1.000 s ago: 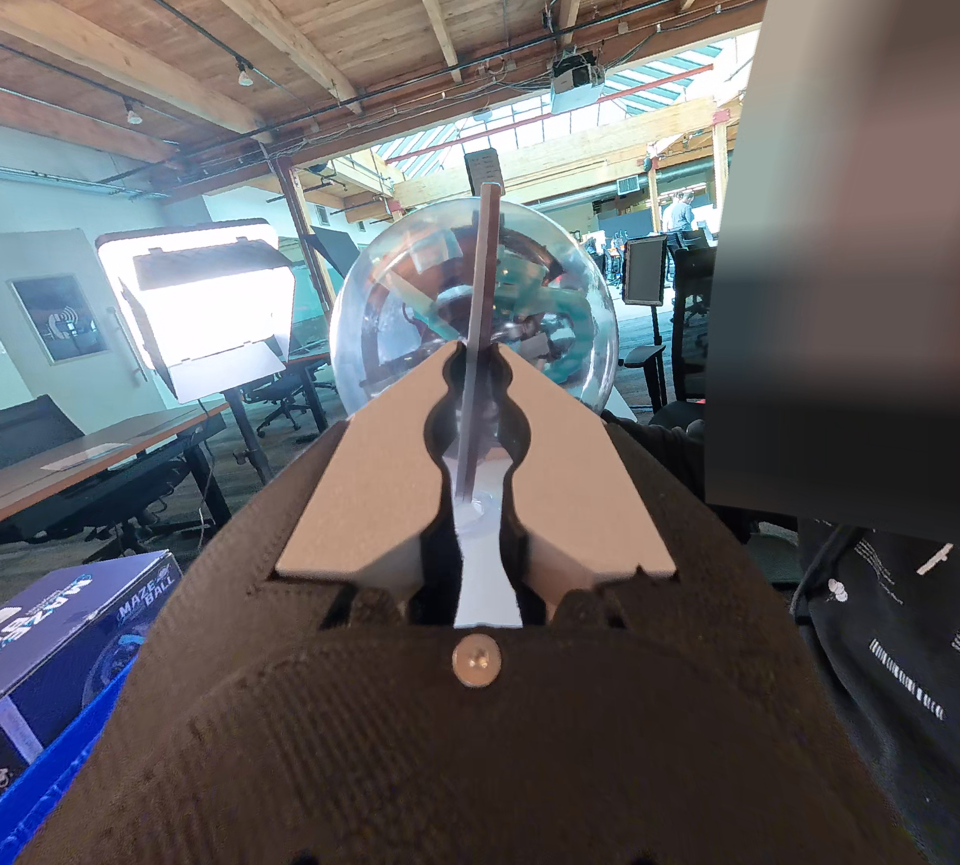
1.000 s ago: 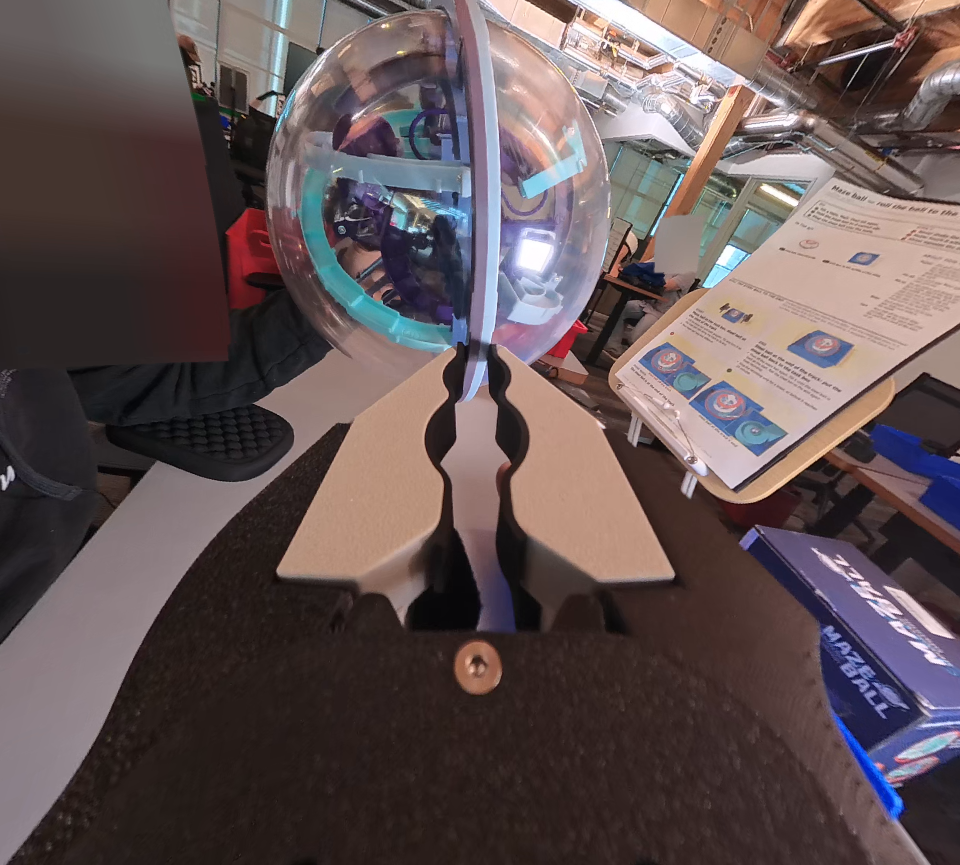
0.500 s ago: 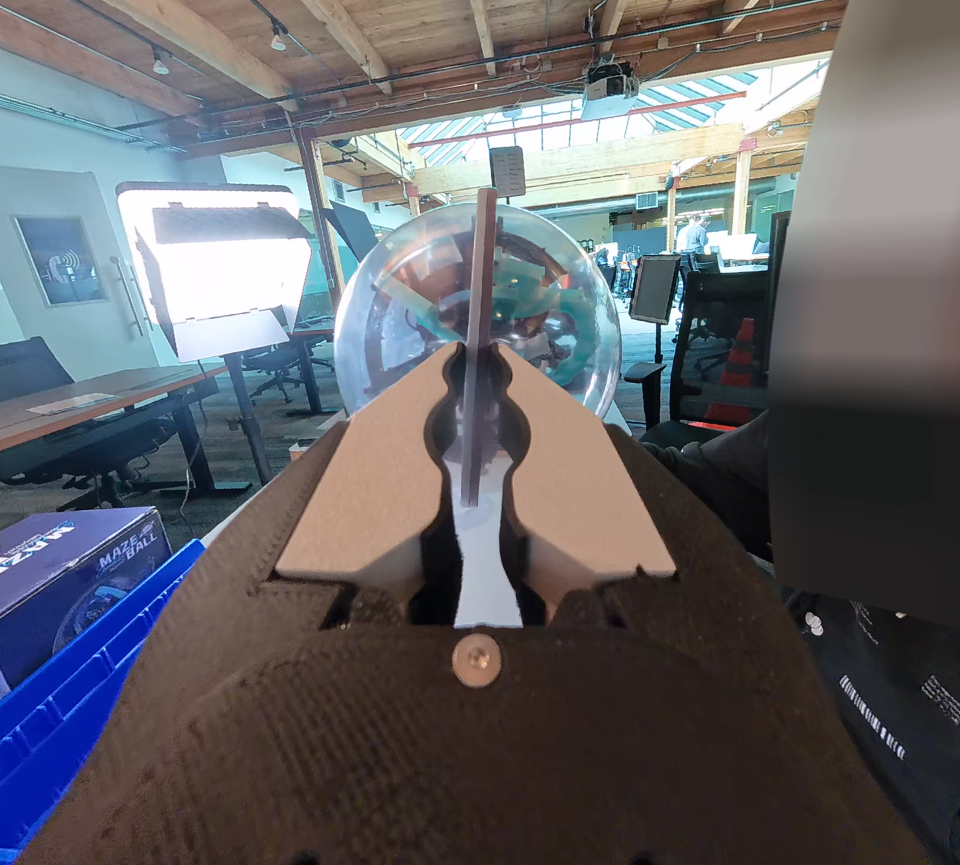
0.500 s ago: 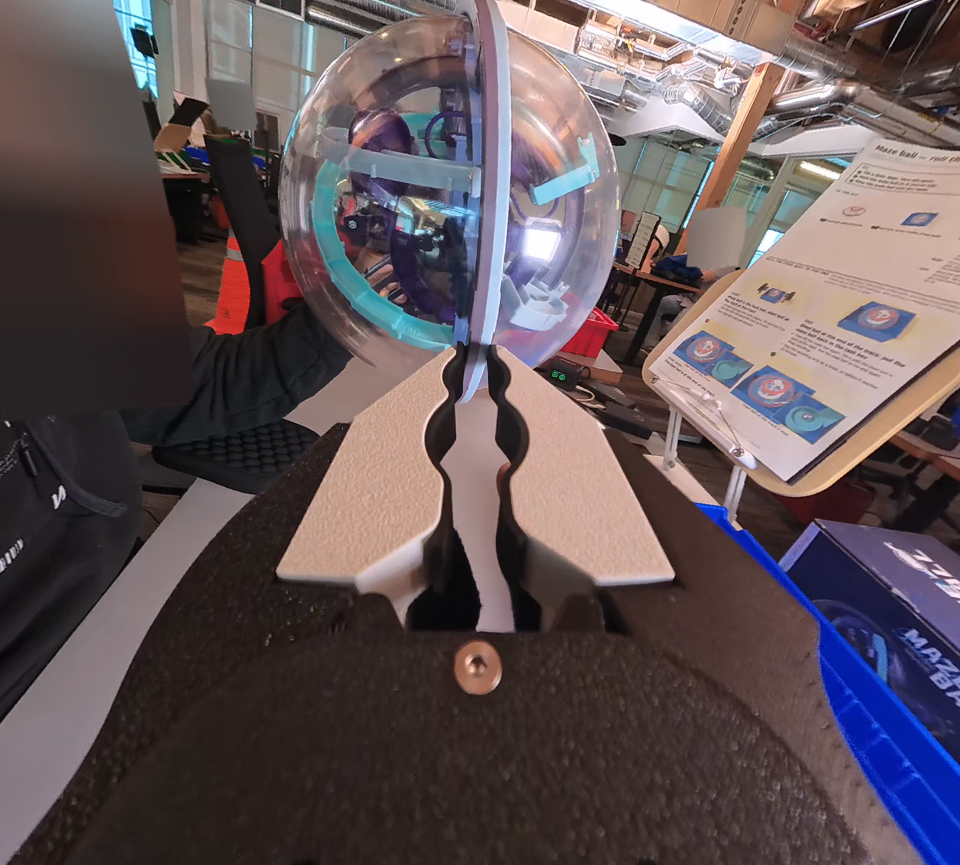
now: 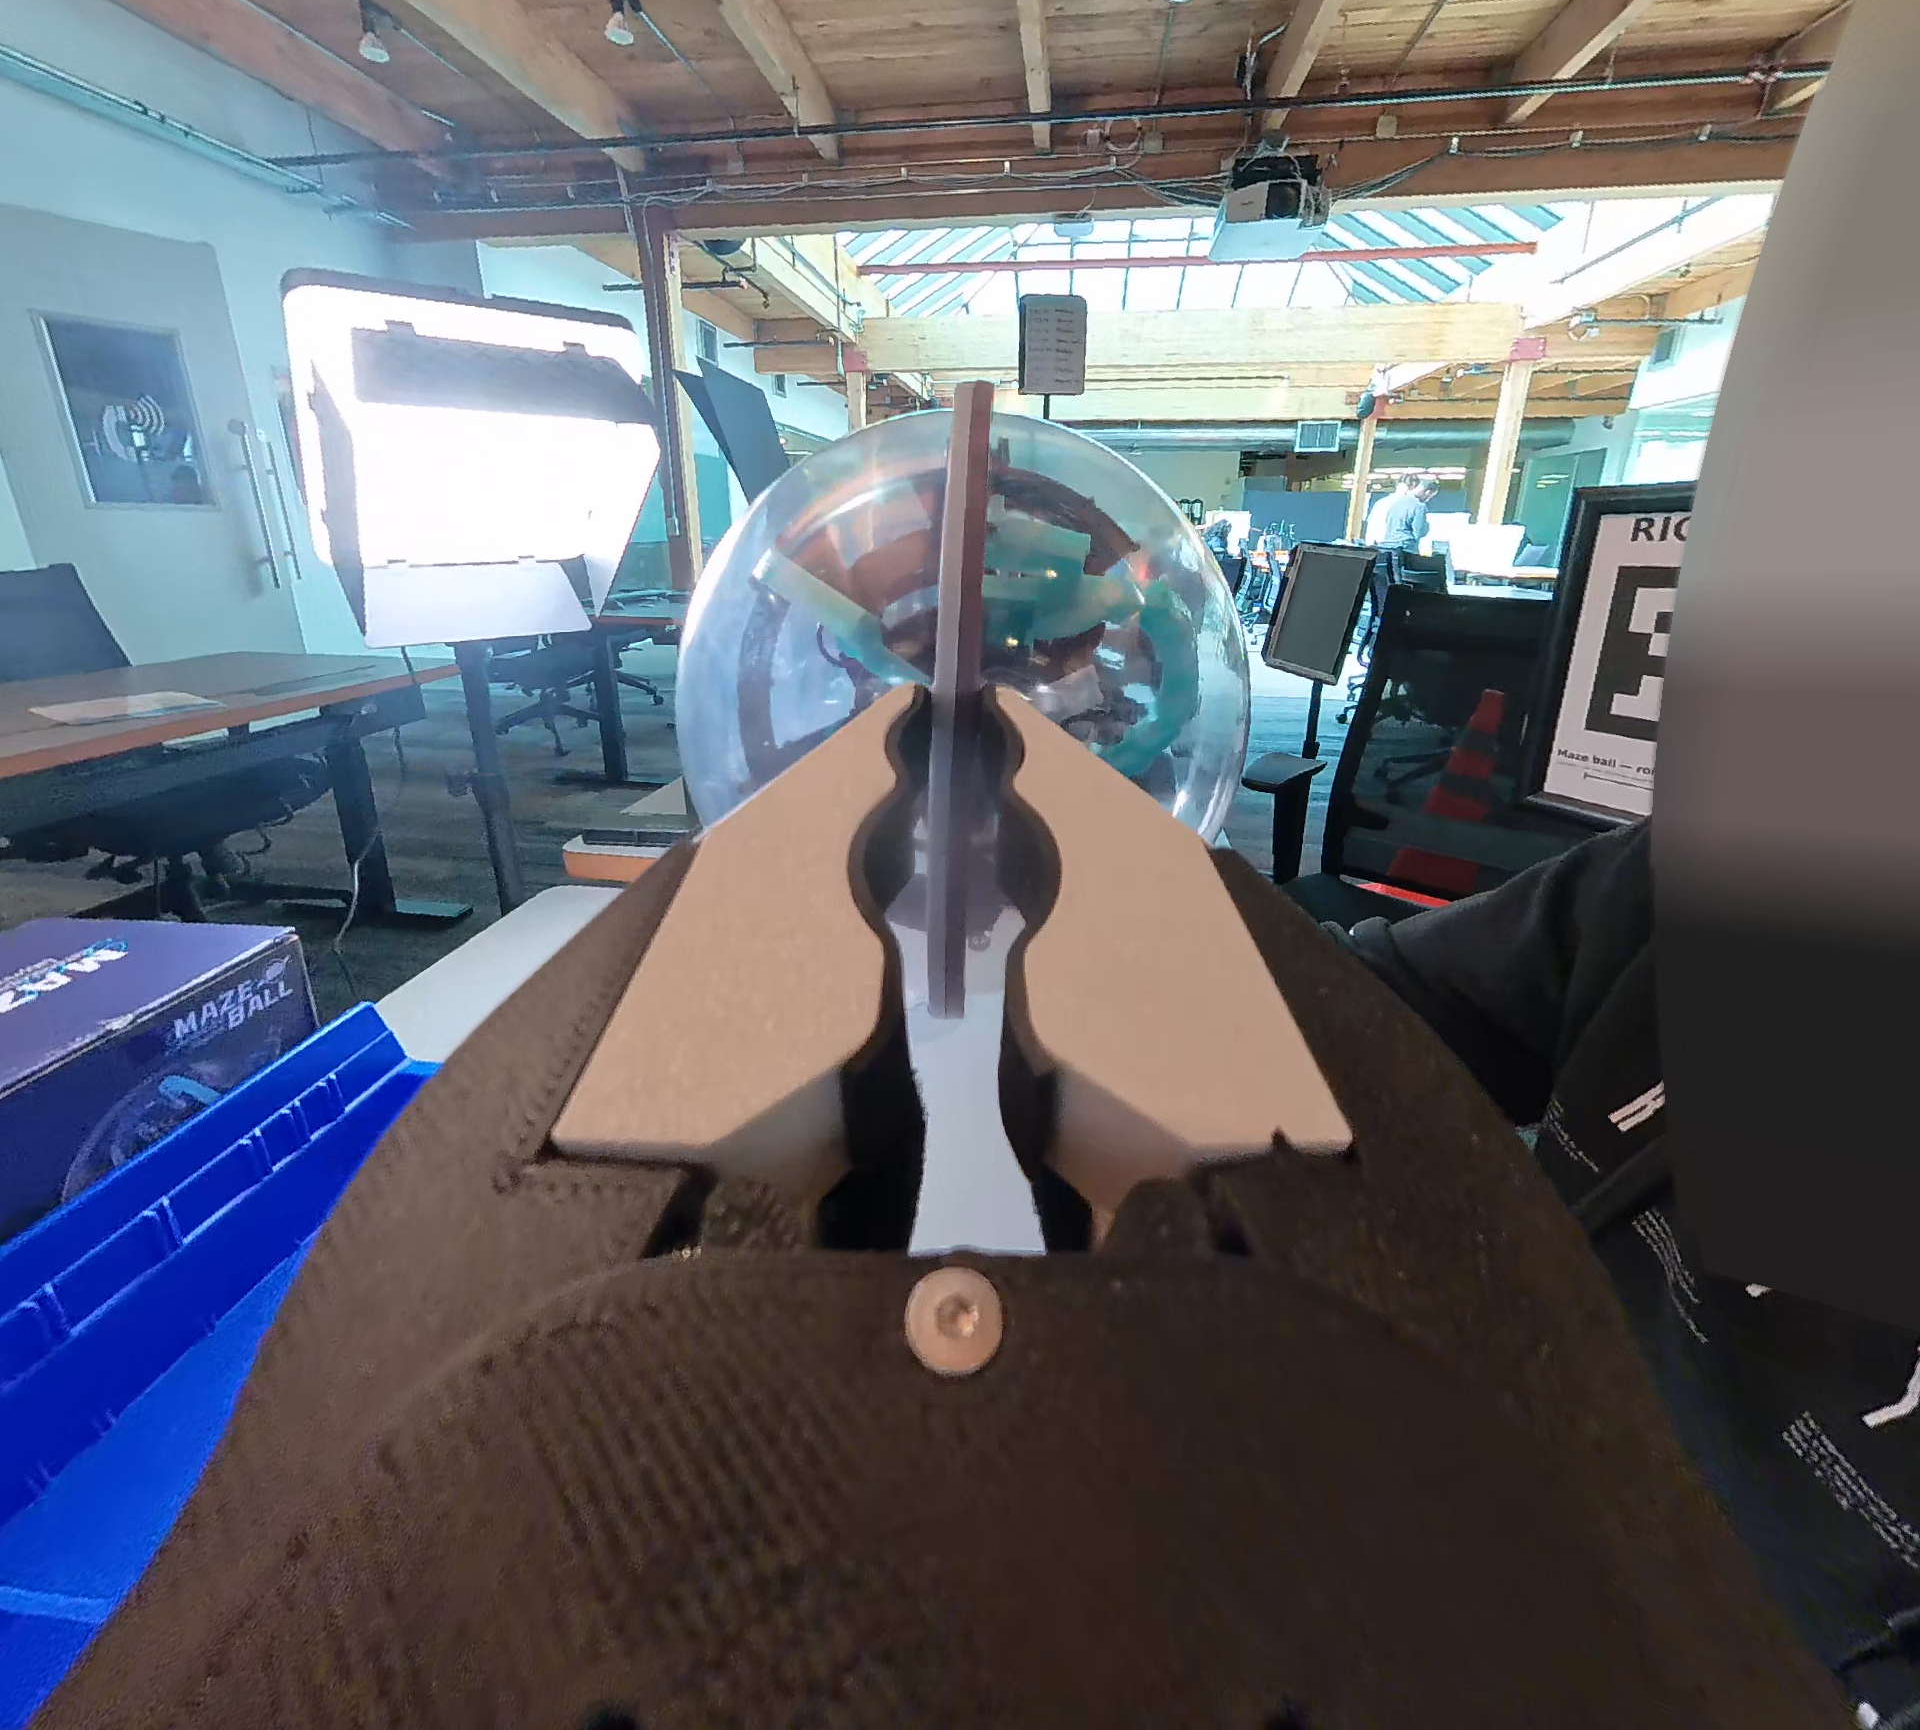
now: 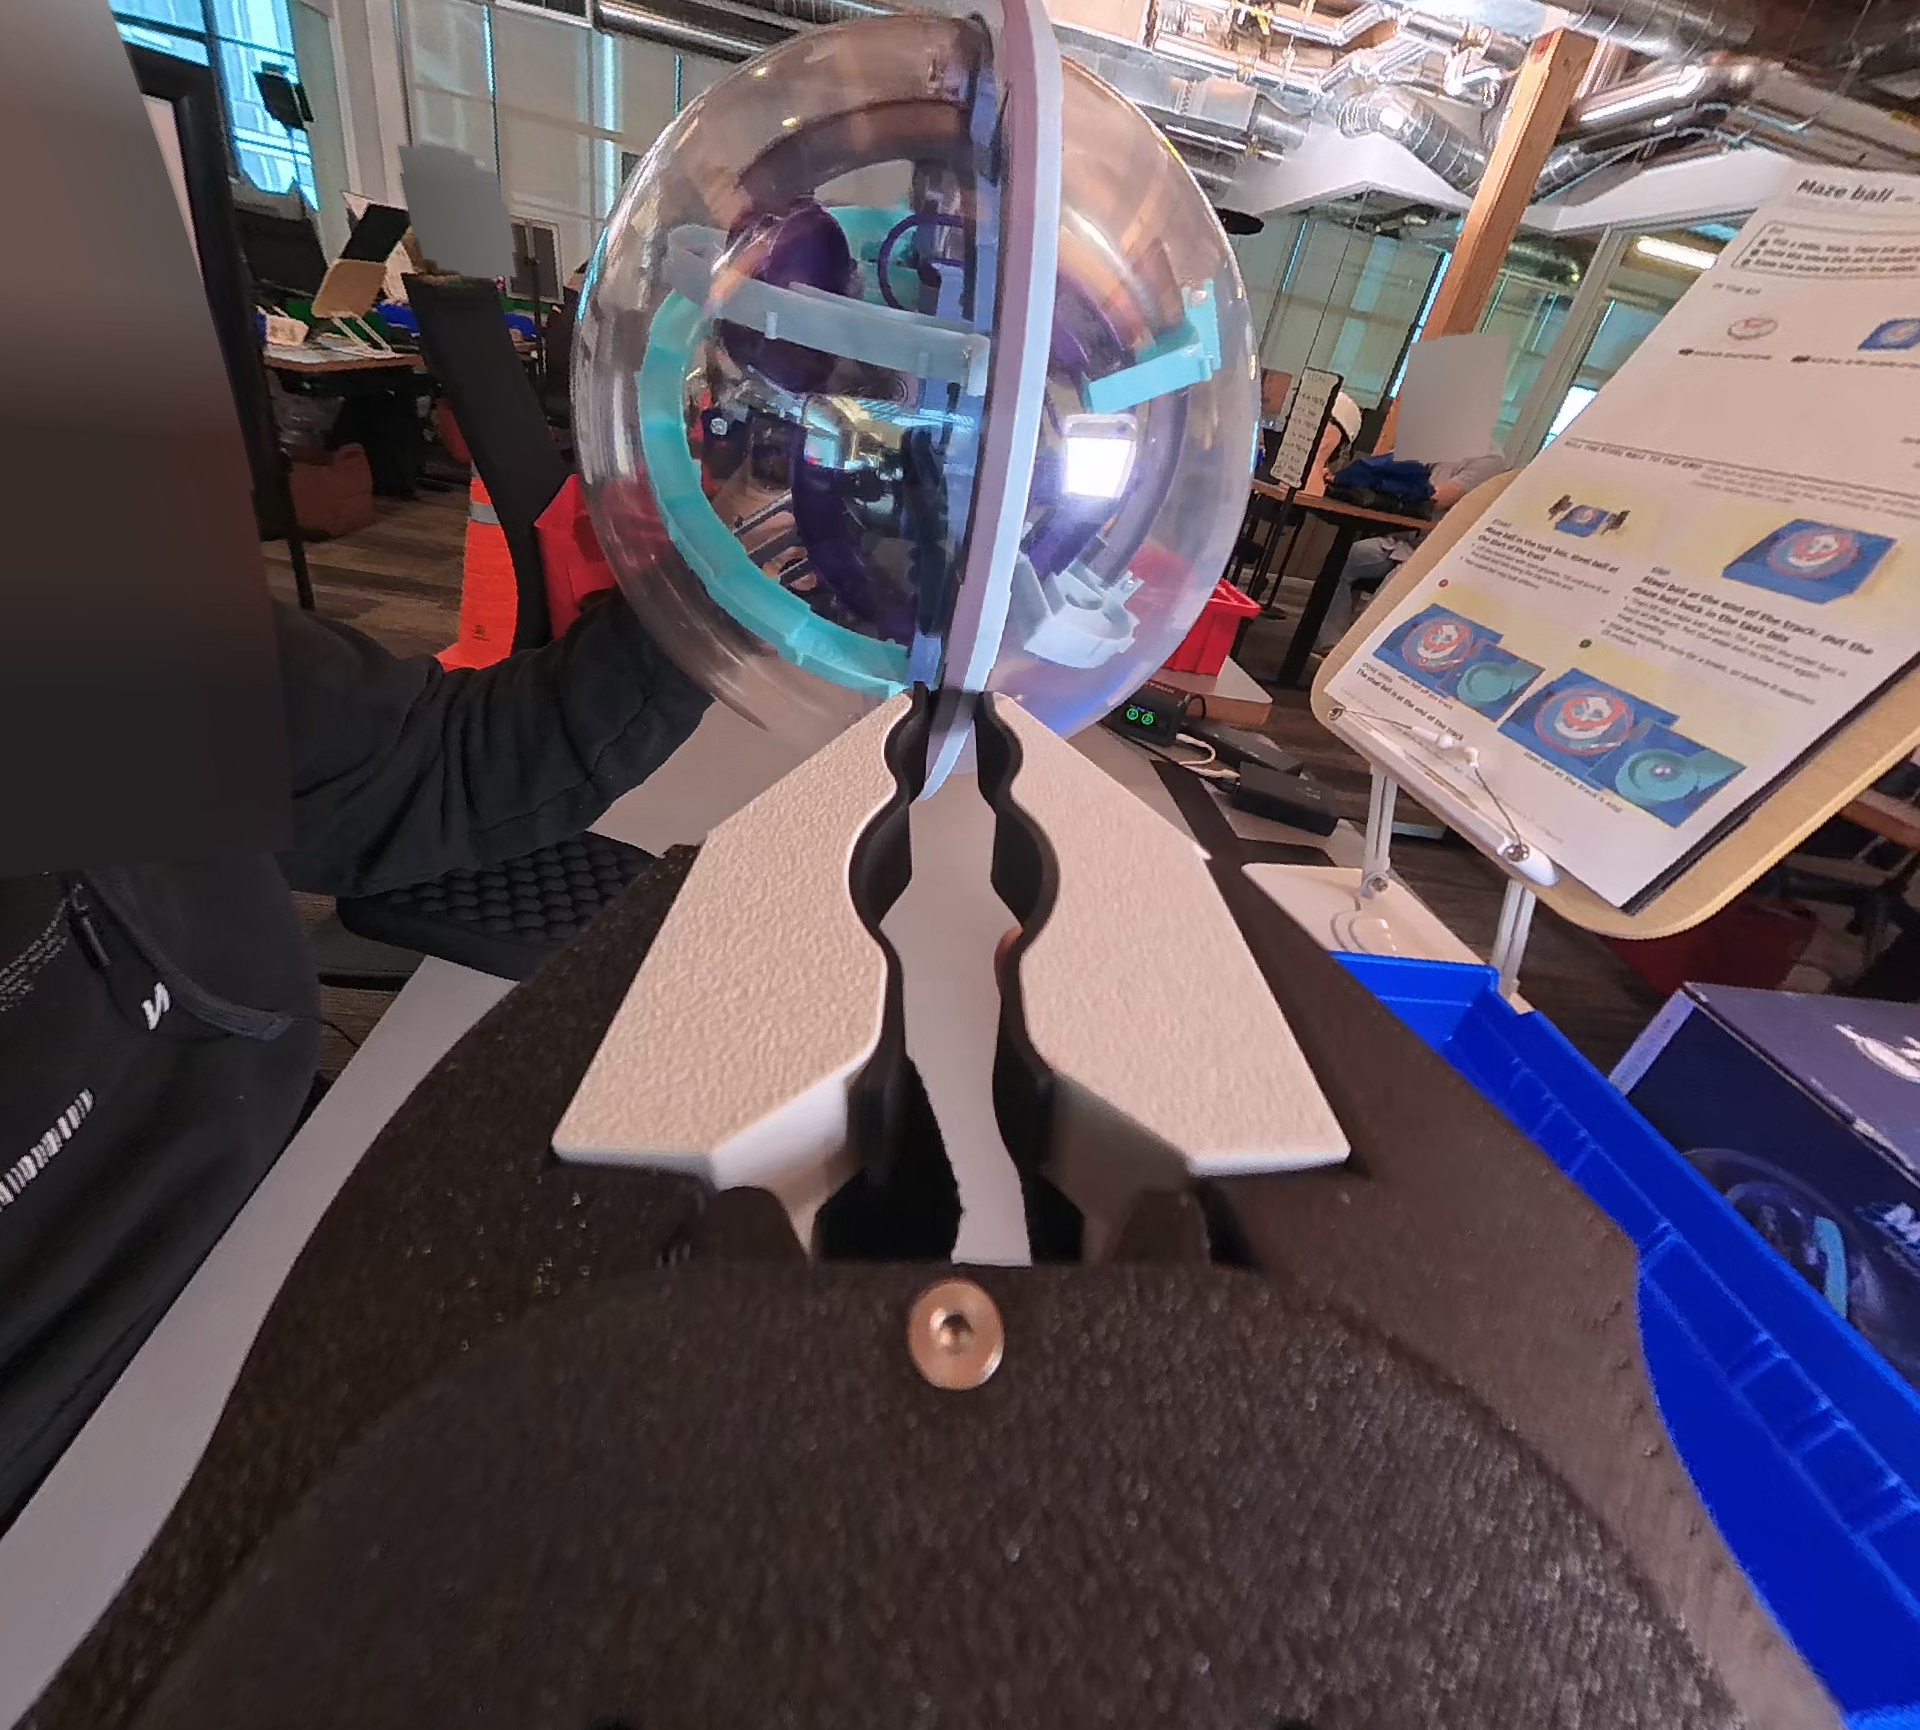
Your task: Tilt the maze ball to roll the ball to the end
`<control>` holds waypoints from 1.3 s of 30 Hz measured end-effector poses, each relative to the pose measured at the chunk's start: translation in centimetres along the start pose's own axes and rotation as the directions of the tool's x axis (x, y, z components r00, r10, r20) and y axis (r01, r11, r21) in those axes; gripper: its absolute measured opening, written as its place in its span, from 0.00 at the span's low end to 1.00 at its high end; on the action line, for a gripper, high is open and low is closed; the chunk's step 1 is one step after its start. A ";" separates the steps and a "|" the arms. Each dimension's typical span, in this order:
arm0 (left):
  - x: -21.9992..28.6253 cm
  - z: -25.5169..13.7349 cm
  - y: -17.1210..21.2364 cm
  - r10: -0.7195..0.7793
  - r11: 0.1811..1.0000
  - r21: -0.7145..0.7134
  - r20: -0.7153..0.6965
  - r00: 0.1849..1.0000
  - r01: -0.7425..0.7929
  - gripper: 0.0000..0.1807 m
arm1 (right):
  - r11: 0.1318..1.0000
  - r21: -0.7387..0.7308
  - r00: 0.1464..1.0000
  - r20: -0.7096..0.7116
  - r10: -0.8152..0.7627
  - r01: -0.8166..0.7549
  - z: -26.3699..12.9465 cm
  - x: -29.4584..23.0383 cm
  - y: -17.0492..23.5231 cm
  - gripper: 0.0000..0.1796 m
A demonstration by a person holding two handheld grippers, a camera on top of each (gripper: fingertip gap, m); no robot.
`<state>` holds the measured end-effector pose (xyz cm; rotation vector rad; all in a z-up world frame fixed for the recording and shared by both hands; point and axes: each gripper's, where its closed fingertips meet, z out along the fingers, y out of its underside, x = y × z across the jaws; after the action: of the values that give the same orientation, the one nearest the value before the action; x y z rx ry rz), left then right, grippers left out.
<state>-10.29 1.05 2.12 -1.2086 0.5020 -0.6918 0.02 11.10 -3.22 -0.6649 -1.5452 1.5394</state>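
The maze ball [image 6: 914,392], a clear sphere with teal and purple tracks, is held aloft above the tabletop [image 6: 208,1285]. Left claw [image 5: 951,714] and right claw [image 6: 951,714] each pinch its flat rim from opposite sides.

From the left wrist view, the maze ball [image 5: 961,631] sits dead ahead at twelve o'clock, its flat rim [image 5: 956,693] running down between the two fingers of the left gripper [image 5: 958,724]. A box [image 5: 135,1046] rests at nine o'clock in a bin [image 5: 187,1265] that spreads toward eight. A studio light [image 5: 468,475] stands at ten o'clock, behind a desk [image 5: 208,704]. A traffic cone [image 5: 1465,776] lies at two o'clock.

From the right wrist view, the right gripper [image 6: 951,714] meets the ball's [image 6: 914,454] rim [image 6: 997,392] at twelve o'clock. An instruction sheet [image 6: 1662,558] leans on a stand [image 6: 1382,714] at two o'clock, above the bin [image 6: 1714,1265] at four. A sleeve [image 6: 468,745] reaches in at ten o'clock.
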 end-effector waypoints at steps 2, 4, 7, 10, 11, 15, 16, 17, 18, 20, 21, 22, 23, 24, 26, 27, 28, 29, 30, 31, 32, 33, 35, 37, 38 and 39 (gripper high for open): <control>-0.3 0.0 0.1 -0.018 1.000 -0.001 0.011 1.000 0.018 0.04 | 1.000 -0.003 1.000 0.002 0.012 -0.012 0.1 0.1 0.2 0.04; -0.6 -0.1 0.1 -0.040 0.999 -0.002 0.022 0.999 0.040 0.04 | 1.000 -0.009 1.000 0.005 0.029 -0.029 0.2 0.2 0.4 0.04; -1.3 -0.3 0.4 -0.085 0.996 -0.001 0.039 0.996 0.085 0.04 | 0.997 -0.016 0.997 0.017 0.076 -0.075 0.3 0.3 0.7 0.04; -2.5 -0.5 1.0 -0.129 0.991 -0.009 0.069 0.989 0.130 0.04 | 0.986 -0.026 0.986 0.019 0.167 -0.167 0.4 0.9 1.5 0.04; -2.9 -0.6 1.3 -0.141 0.990 -0.017 0.085 0.986 0.143 0.04 | 0.979 -0.032 0.979 0.013 0.203 -0.203 0.5 1.2 2.0 0.04; -5.3 -1.2 3.4 -0.216 0.973 -0.046 0.161 0.963 0.226 0.04 | 0.916 -0.061 0.918 -0.003 0.397 -0.397 0.6 2.2 4.6 0.03; -5.8 -1.4 4.1 -0.245 0.965 -0.052 0.172 0.954 0.257 0.04 | 0.890 -0.072 0.893 -0.006 0.450 -0.450 0.6 2.2 5.5 0.03; -6.3 -1.5 5.0 -0.280 0.954 -0.059 0.179 0.943 0.294 0.04 | 0.862 -0.085 0.866 -0.011 0.501 -0.500 0.6 2.0 6.6 0.03; -6.7 -1.7 5.9 -0.319 0.940 -0.067 0.183 0.930 0.335 0.05 | 0.832 -0.103 0.837 -0.018 0.546 -0.545 0.5 1.6 7.8 0.03; -7.2 -2.2 8.1 -0.393 0.906 -0.088 0.195 0.899 0.415 0.04 | 0.768 -0.141 0.779 -0.042 0.625 -0.624 0.4 0.6 10.5 0.03; -7.3 -2.4 9.2 -0.435 0.884 -0.094 0.199 0.878 0.459 0.04 | 0.733 -0.157 0.746 -0.052 0.663 -0.662 0.3 -0.1 11.7 0.03; -7.3 -2.7 10.4 -0.477 0.859 -0.098 0.203 0.855 0.503 0.04 | 0.695 -0.170 0.711 -0.059 0.701 -0.699 0.2 -0.9 12.9 0.03; -7.2 -3.0 11.6 -0.514 0.833 -0.107 0.211 0.831 0.543 0.04 | 0.655 -0.178 0.673 -0.065 0.736 -0.734 0.0 -1.8 14.0 0.03; -7.0 -3.3 12.9 -0.544 0.807 -0.122 0.224 0.808 0.577 0.04 | 0.614 -0.183 0.634 -0.073 0.770 -0.767 -0.2 -2.6 14.9 0.03; -6.3 -4.1 15.7 -0.594 0.752 -0.161 0.254 0.763 0.639 0.04 | 0.533 -0.189 0.556 -0.094 0.826 -0.825 -0.7 -4.3 16.7 0.03; -5.8 -4.5 17.1 -0.616 0.722 -0.184 0.269 0.740 0.667 0.04 | 0.489 -0.194 0.514 -0.109 0.851 -0.850 -1.1 -5.2 17.6 0.03; -5.2 -4.9 18.5 -0.639 0.689 -0.204 0.281 0.716 0.695 0.04 | 0.447 -0.199 0.475 -0.122 0.872 -0.872 -1.4 -6.1 18.3 0.03; -4.6 -5.3 19.7 -0.665 0.655 -0.217 0.290 0.689 0.724 0.04 | 0.409 -0.204 0.439 -0.135 0.888 -0.889 -1.7 -6.9 19.0 0.03; -4.1 -5.6 20.8 -0.692 0.620 -0.223 0.295 0.659 0.752 0.04 | 0.372 -0.208 0.406 -0.150 0.902 -0.904 -1.9 -7.7 19.6 0.03; -3.5 -5.8 21.8 -0.715 0.590 -0.228 0.298 0.632 0.775 0.04 | 0.340 -0.210 0.376 -0.164 0.912 -0.916 -2.2 -8.5 20.0 0.03; -3.0 -6.1 22.7 -0.730 0.566 -0.234 0.303 0.613 0.790 0.04 | 0.314 -0.211 0.352 -0.176 0.919 -0.926 -2.4 -9.1 20.4 0.03; -2.5 -6.2 23.5 -0.742 0.547 -0.240 0.306 0.597 0.802 0.04 | 0.292 -0.213 0.332 -0.187 0.925 -0.932 -2.7 -9.6 20.7 0.03; -1.7 -6.5 24.7 -0.760 0.517 -0.247 0.309 0.572 0.820 0.04 | 0.253 -0.215 0.297 -0.207 0.932 -0.943 -3.0 -10.4 21.4 0.03; -1.2 -6.7 25.6 -0.773 0.495 -0.245 0.312 0.552 0.833 0.04 | 0.225 -0.216 0.271 -0.219 0.937 -0.950 -3.3 -11.0 22.0 0.03; -1.0 -6.8 25.9 -0.780 0.487 -0.243 0.311 0.543 0.839 0.04 | 0.216 -0.212 0.261 -0.216 0.941 -0.953 -3.3 -11.1 22.0 0.03; -1.0 -6.8 26.0 -0.788 0.481 -0.236 0.305 0.534 0.844 0.04 | 0.208 -0.206 0.251 -0.209 0.945 -0.956 -3.3 -11.2 22.0 0.03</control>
<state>-10.09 2.24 -24.78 -1.8681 -0.1682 -1.3597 4.45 5.86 -27.16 -2.1686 -1.3196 2.1060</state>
